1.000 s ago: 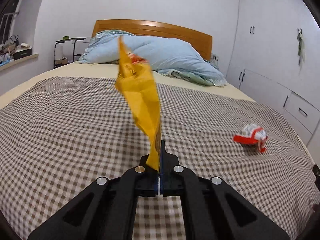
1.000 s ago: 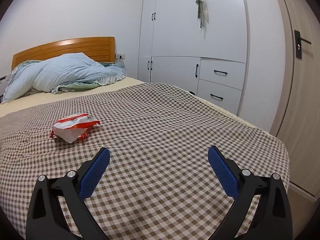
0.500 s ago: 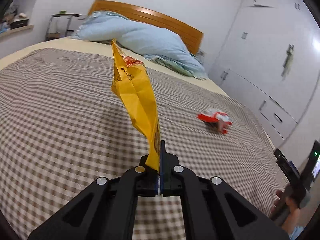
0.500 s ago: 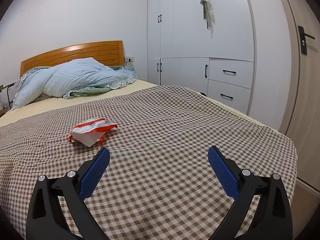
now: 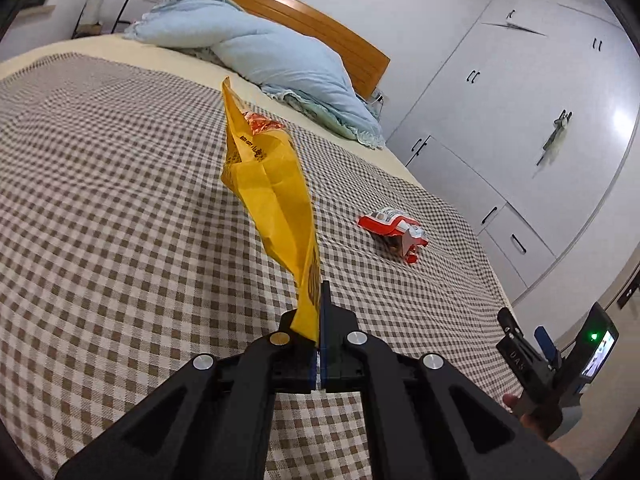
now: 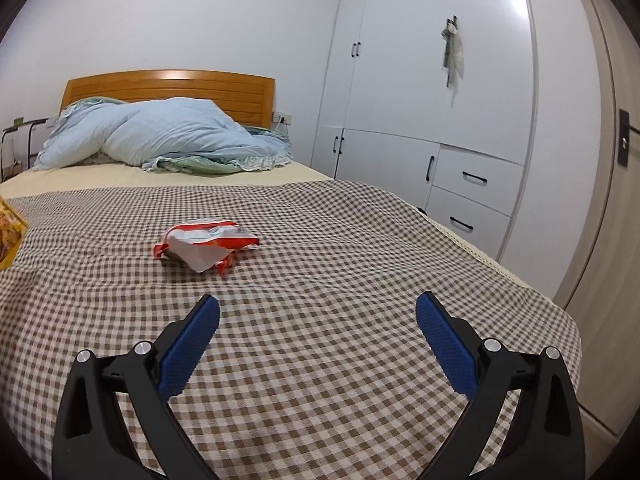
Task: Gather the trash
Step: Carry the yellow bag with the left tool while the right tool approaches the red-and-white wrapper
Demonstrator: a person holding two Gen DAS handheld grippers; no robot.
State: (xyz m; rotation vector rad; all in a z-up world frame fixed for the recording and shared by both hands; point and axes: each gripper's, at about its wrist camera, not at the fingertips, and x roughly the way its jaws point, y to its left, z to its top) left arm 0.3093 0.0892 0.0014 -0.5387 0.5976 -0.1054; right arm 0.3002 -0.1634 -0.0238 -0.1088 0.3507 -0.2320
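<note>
My left gripper (image 5: 320,300) is shut on the bottom corner of a yellow snack bag (image 5: 272,184), which stands up above the checked bed cover (image 5: 120,220). A crumpled red and white wrapper (image 5: 394,232) lies on the cover to the right of it. In the right wrist view that red and white wrapper (image 6: 204,244) rests ahead and to the left of my right gripper (image 6: 318,316), which is open and holds nothing. An edge of the yellow snack bag (image 6: 10,236) shows at the far left. The right gripper (image 5: 536,348) also appears at the lower right of the left wrist view, held by a hand.
A pale blue duvet (image 6: 160,140) is bunched against the wooden headboard (image 6: 168,86). White wardrobes and drawers (image 6: 460,120) line the right side of the bed. A small metal side table (image 5: 108,8) stands at the far left by the wall.
The left gripper has rolled and swung, so the bed tilts and the red wrapper sits nearer the middle. The right gripper has drifted left, bringing the wrapper closer to its centre.
</note>
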